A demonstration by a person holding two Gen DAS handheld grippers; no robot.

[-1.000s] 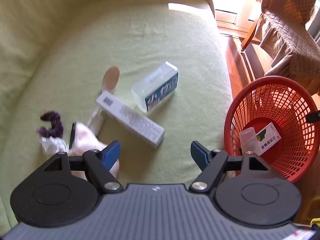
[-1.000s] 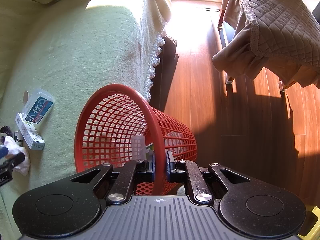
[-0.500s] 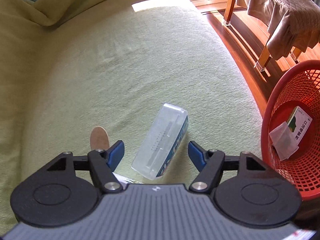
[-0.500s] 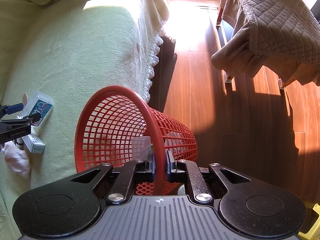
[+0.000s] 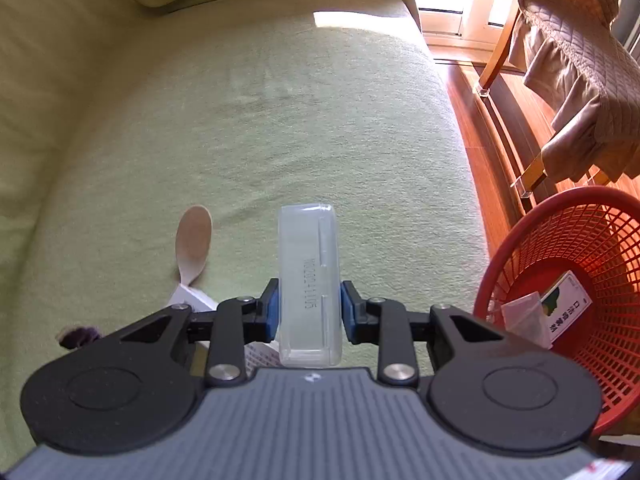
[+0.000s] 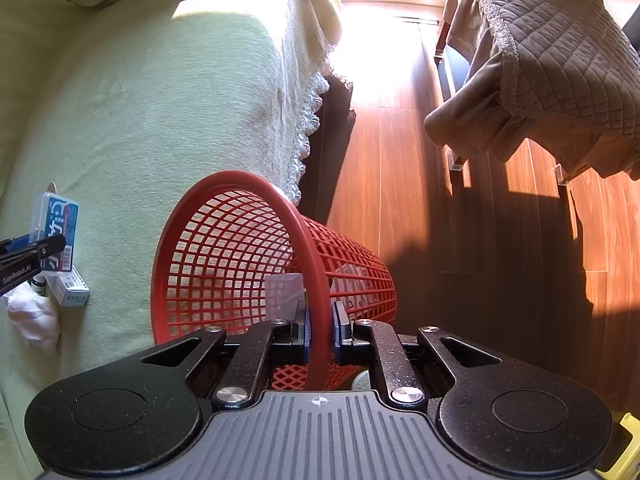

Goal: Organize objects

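My left gripper (image 5: 307, 312) is shut on a clear plastic box (image 5: 309, 276) with a blue label, its blue pads pressed on both long sides, just above the green sofa cover. The box also shows in the right wrist view (image 6: 56, 236), with the left gripper's fingers (image 6: 28, 256) on it. My right gripper (image 6: 320, 330) is shut on the rim of the red mesh basket (image 6: 240, 248), which leans against the sofa's edge. The basket (image 5: 580, 292) holds a green-and-white carton (image 5: 566, 306) and a clear bag (image 5: 524, 316).
A wooden spoon (image 5: 194, 240), a long white carton (image 6: 68, 290), a crumpled white tissue (image 6: 34, 320) and a dark purple item (image 5: 80, 336) lie on the sofa (image 5: 280, 120). A chair with a brown quilted cover (image 6: 560, 60) stands on the wooden floor (image 6: 400, 200) to the right.
My left gripper moved forward over the clear plastic box and shut on its sides. My right gripper stays shut on the basket rim and has barely moved.
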